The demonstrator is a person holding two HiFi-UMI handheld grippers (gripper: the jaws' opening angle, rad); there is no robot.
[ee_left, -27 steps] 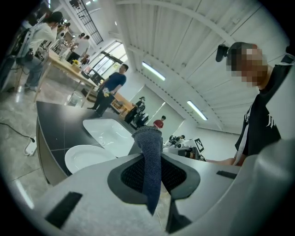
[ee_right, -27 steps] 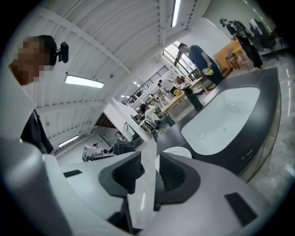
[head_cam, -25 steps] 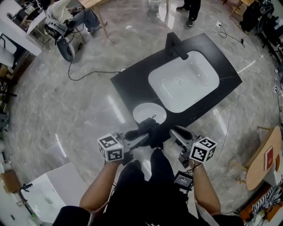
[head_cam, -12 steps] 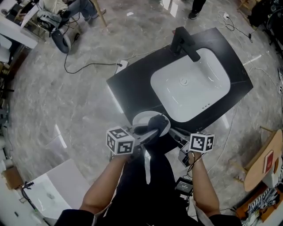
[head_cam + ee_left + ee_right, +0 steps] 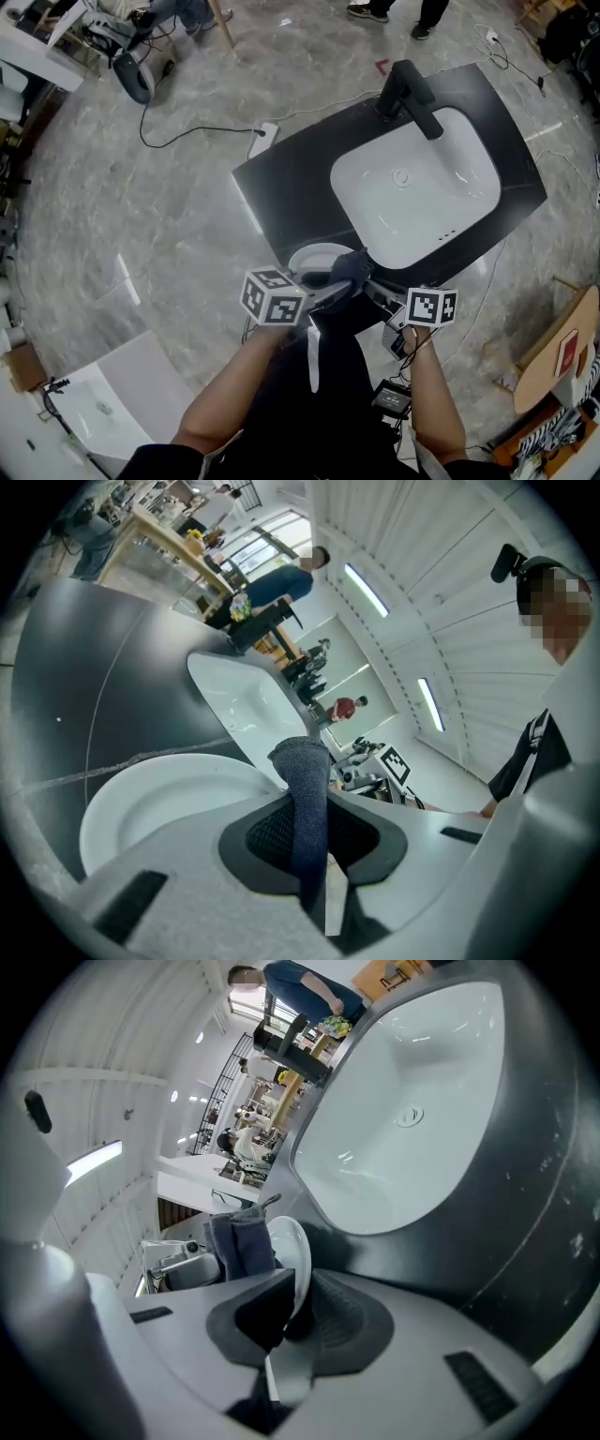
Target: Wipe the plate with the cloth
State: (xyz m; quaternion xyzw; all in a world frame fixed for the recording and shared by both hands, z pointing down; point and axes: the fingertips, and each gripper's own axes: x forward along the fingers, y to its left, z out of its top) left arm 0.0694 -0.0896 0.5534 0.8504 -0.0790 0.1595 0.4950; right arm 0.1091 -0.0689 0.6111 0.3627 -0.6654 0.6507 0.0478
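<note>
Blue-grey knit cloth (image 5: 306,789) is clamped in the left gripper (image 5: 314,834). The jaws are closed down on it w/ only the fabric's thickness left btwn the pads, and a folded end is seen standing up past the tips. A white plate (image 5: 292,1246) is gripped by its rim in the right gripper (image 5: 296,1309), jaws narrowed right onto the edge, so the plate is seen nearly edge-on in the right gripper view. In the head view the two grippers are pointed at each other from opp. sides, tips close together, and the cloth is laid against the plate's face on the side nearer the sink basin (image 5: 417,192). The plate is held at the near front corner of the black counter (image 5: 291,183), just beside the white basin; whether it is resting on the counter can't be told. A black faucet (image 5: 412,89) is mounted at the basin's far side. The counter is surrounded by grey marble floor (image 5: 141,234), w/ a black cable (image 5: 192,139) trailed across it at upper left.
</note>
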